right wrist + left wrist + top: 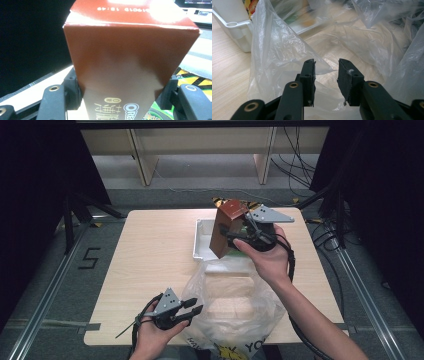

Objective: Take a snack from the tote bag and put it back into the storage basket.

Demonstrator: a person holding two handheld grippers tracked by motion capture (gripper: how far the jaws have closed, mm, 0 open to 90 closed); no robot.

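A brown Oreo biscuit box (226,227) hangs tilted above the white tray (200,245), with my right gripper (232,236) shut on its lower part. In the right gripper view the box (125,50) stands upright and close, and the right gripper (120,93) presses a black pad on each of its sides. A crumpled clear plastic bag (230,305) lies on the near half of the table. My left gripper (198,305) stands open at the bag's left edge. In the left gripper view a loose fold of the bag (287,50) passes between the jaws of the left gripper (327,62), and the pads do not press on it.
The light wooden table (155,255) has bare room on its left half. The white tray (234,27) holds colourful packets, partly hidden behind the bag. Black-and-yellow tape (220,200) marks the table's far edge. Cables trail on the floor at the right.
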